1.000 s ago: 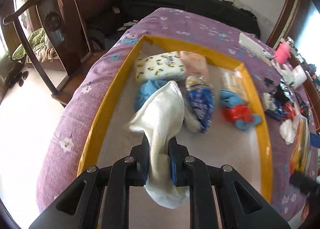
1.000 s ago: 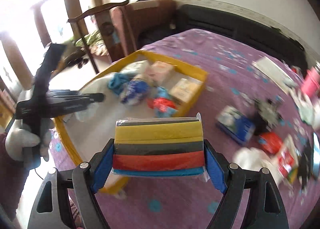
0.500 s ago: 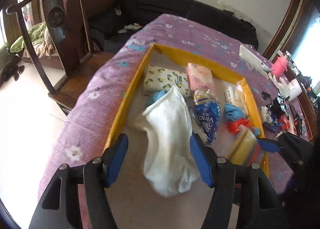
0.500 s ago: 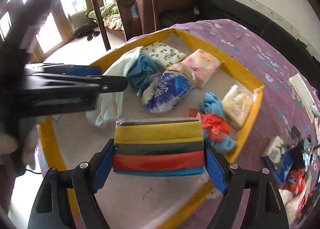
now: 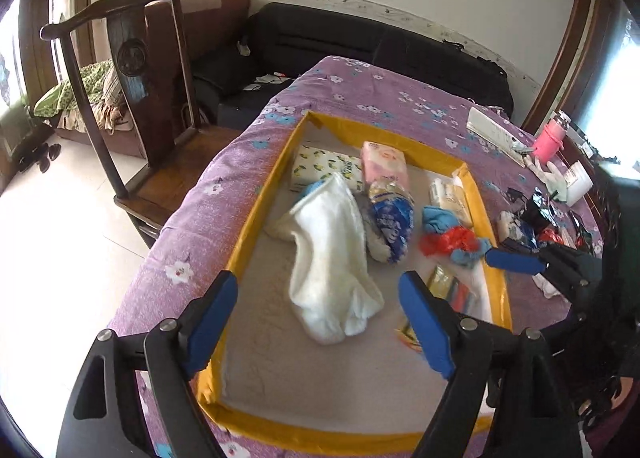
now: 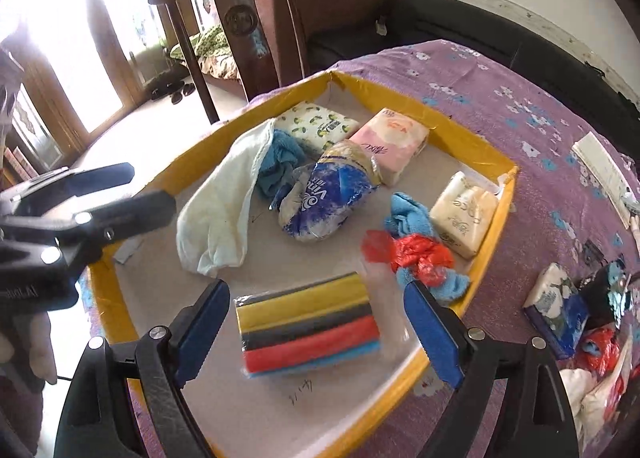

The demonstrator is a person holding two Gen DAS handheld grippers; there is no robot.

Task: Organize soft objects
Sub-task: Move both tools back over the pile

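Observation:
A yellow-rimmed tray (image 5: 256,230) (image 6: 490,230) lies on the purple bedspread. In it lie a white towel (image 5: 332,254) (image 6: 220,210), a blue tissue bag (image 5: 390,218) (image 6: 324,198), a pink tissue pack (image 5: 384,164) (image 6: 394,142), a lemon-print pack (image 5: 320,168) (image 6: 320,126), blue and red cloths (image 5: 452,234) (image 6: 416,250) and a striped sponge pack (image 6: 308,324) (image 5: 452,290). My left gripper (image 5: 320,318) is open and empty above the tray's near end. My right gripper (image 6: 316,324) is open, with the sponge pack lying in the tray between its fingers.
A wooden chair (image 5: 132,70) stands left of the bed, a black sofa (image 5: 360,46) behind it. Right of the tray lie several loose items: a blue tissue pack (image 6: 556,310), a pink bottle (image 5: 550,134) and a white box (image 5: 494,130).
My left gripper opened, dropped the white towel in the tray and drew back. My right gripper carried the sponge pack over the tray, opened and let it go.

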